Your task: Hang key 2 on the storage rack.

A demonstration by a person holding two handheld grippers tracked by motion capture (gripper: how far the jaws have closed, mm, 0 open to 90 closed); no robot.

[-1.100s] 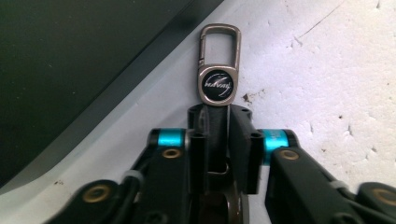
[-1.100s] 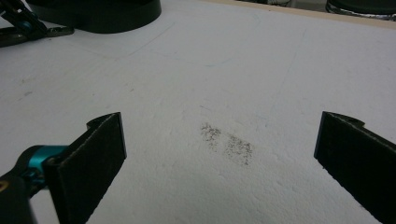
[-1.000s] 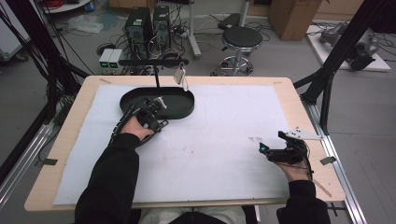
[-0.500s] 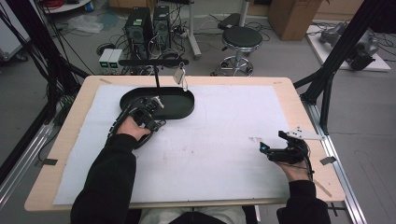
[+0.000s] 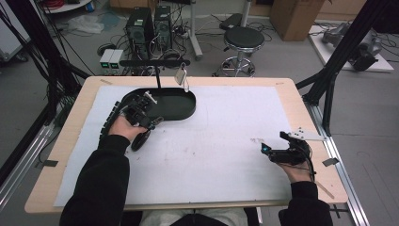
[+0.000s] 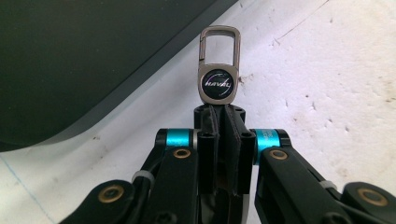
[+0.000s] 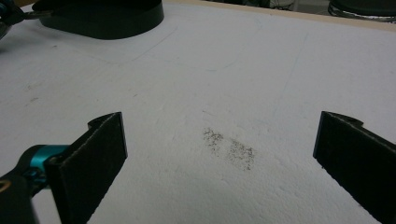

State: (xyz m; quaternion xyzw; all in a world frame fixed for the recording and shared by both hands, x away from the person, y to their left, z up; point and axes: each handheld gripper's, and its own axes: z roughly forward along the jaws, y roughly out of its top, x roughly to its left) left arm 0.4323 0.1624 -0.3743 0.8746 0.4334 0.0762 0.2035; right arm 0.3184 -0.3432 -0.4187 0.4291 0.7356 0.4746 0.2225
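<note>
Left gripper view: the left tongs (image 6: 219, 114) are clamped on the lower end of a keychain clip (image 6: 219, 70), held above the white sheet (image 6: 327, 70) beside the black tray (image 6: 70, 56). So little is pinched that the clip could be twisted out. The right tongs (image 7: 219, 149) are held wide apart, empty, over the table (image 5: 301, 94).
</note>
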